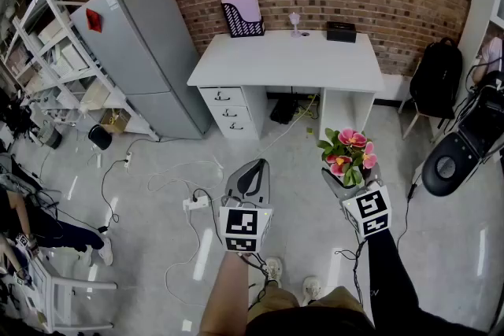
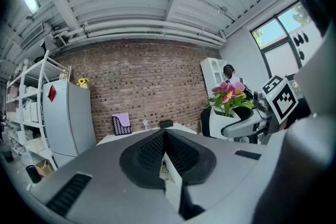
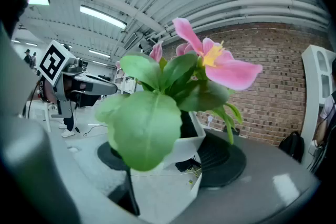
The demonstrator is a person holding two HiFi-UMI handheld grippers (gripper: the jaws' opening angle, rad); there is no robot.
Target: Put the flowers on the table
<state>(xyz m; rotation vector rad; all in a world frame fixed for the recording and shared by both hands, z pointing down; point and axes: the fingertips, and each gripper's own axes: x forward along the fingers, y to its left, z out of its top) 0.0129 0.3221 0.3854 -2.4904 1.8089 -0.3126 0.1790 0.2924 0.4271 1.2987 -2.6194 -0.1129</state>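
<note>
A white pot (image 1: 339, 185) of pink flowers (image 1: 349, 148) hangs above the floor, with my right gripper (image 1: 346, 179) shut on it. In the right gripper view the pot (image 3: 181, 145) sits between the two dark pads (image 3: 223, 160), and leaves and a pink bloom (image 3: 212, 60) fill the middle. My left gripper (image 1: 250, 173) is held level to the left of the pot; its jaws are shut with nothing between them (image 2: 164, 136). The white table (image 1: 315, 63) stands ahead against the brick wall, well beyond both grippers.
On the table's back edge are a black file holder (image 1: 242, 18), a small stemmed thing (image 1: 295, 21) and a black box (image 1: 341, 31). A grey fridge (image 1: 146, 43) and white racks (image 1: 55, 35) stand left. Cables and a power strip (image 1: 197, 203) lie on the floor; a black chair (image 1: 465, 145) is at the right.
</note>
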